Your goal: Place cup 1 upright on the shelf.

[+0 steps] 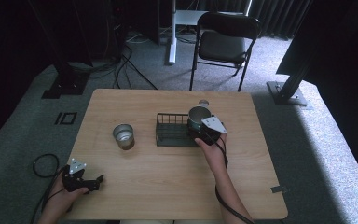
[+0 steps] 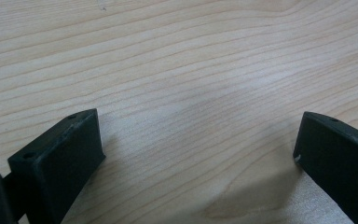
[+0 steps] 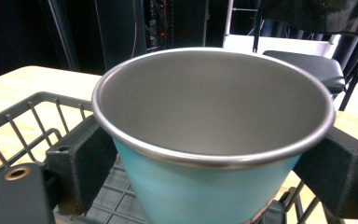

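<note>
A light-blue metal cup (image 3: 200,186) with a steel inside stands upright between the jaws of my right gripper (image 3: 205,172), which is shut on its sides. In the high view that cup (image 1: 198,116) is at the right end of a dark wire basket (image 1: 170,129), with the right gripper (image 1: 207,132) just in front of it. A second metal cup (image 1: 123,136) stands on the wooden table (image 1: 168,186) left of the basket. Near the table's front left corner my left gripper (image 1: 93,183) rests open; its jaws (image 2: 200,158) have only bare wood between them.
A small round lid-like thing (image 1: 203,102) lies behind the basket. A black folding chair (image 1: 223,44) stands beyond the table's far edge. Black stand feet (image 1: 289,93) sit on the carpet at both far sides. A cable (image 1: 44,165) loops off the table's left side.
</note>
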The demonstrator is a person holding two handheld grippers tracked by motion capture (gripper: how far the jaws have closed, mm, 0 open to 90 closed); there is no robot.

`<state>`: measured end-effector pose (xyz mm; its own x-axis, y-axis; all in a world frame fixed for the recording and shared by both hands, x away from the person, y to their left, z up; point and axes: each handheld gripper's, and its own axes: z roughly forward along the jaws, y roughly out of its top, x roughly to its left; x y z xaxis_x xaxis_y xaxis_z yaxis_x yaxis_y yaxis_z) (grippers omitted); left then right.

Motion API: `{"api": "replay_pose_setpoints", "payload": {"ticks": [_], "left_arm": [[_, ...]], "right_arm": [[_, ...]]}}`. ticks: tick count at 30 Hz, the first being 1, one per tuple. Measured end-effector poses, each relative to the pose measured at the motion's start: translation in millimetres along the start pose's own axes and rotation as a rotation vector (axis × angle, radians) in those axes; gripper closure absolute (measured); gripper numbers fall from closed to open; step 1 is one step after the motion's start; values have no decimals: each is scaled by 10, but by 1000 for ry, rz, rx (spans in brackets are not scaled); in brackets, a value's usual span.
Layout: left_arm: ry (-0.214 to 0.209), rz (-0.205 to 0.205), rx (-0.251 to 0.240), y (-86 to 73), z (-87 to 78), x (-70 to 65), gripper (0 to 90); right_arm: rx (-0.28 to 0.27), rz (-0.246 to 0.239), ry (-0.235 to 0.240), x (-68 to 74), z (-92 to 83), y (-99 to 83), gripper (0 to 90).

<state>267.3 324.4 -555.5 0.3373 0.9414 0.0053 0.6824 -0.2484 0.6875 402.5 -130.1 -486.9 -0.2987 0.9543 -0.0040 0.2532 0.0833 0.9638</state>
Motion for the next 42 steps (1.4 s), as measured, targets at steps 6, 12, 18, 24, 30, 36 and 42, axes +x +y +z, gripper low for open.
{"api": "replay_pose_setpoints", "payload": {"ticks": [6, 12, 18, 24, 30, 36, 42], "left_arm": [[0, 0, 0, 0, 0, 0, 17], [0, 0, 0, 0, 0, 0, 18], [0, 0, 0, 0, 0, 0, 17], [0, 0, 0, 0, 0, 0, 17], [0, 0, 0, 0, 0, 0, 17], [0, 0, 0, 0, 0, 0, 17], [0, 0, 0, 0, 0, 0, 17]], "right_arm": [[-7, -2, 33, -19, -77, 19, 109], [-1, -30, 50, -48, -142, 19, 109], [-7, -44, 66, -73, -236, 18, 109], [-17, -46, 111, -112, -332, 18, 109], [-6, -64, 152, -147, -430, 12, 109], [-12, -60, 176, -211, -536, 7, 109], [-8, -74, 206, -292, -624, -34, 109]]}}
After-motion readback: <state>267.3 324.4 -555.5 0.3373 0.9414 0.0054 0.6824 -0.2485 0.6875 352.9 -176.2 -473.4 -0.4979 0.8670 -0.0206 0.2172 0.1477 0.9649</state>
